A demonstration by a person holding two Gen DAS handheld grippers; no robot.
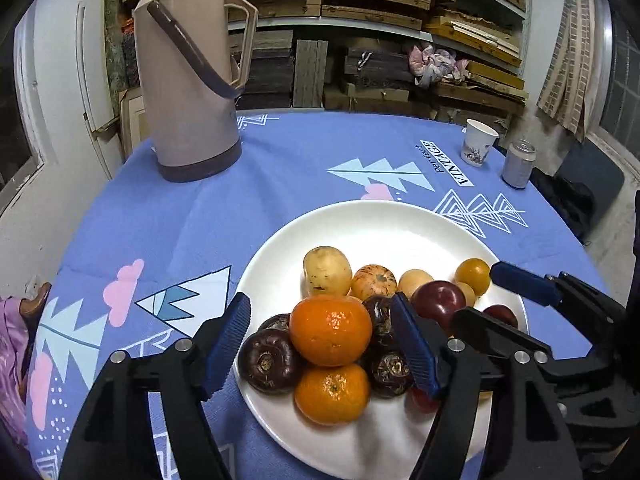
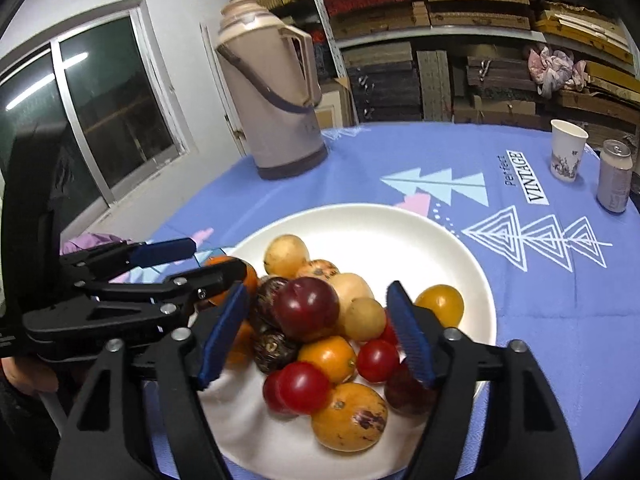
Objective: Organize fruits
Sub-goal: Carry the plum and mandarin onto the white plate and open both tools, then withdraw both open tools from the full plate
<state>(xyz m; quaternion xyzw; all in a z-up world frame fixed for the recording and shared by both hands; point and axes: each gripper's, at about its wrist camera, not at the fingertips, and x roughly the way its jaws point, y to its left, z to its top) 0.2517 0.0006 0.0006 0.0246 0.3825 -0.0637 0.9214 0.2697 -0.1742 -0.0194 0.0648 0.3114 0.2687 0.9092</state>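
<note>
A white plate [image 1: 384, 224] on the blue tablecloth carries a heap of fruit: two mandarins [image 1: 330, 330], dark brown round ones [image 1: 270, 360], pale yellow ones [image 1: 326, 272] and a dark red plum [image 2: 308, 308]. My left gripper [image 1: 320, 308] stands open astride the upper mandarin, pads clear of it. It also shows at the left of the right wrist view as the left gripper [image 2: 216, 258]. My right gripper [image 2: 318, 300] is open over the plum and the small red tomatoes [image 2: 378, 360], gripping nothing. In the left wrist view the right gripper [image 1: 476, 294] comes in over the plate's right rim.
A tall beige thermos [image 1: 188, 80] stands at the table's far left. A paper cup [image 1: 478, 144] and a can [image 1: 518, 164] sit near the far right edge. Shelves of wooden boxes fill the wall behind. Purple cloth [image 1: 12, 360] hangs at the left edge.
</note>
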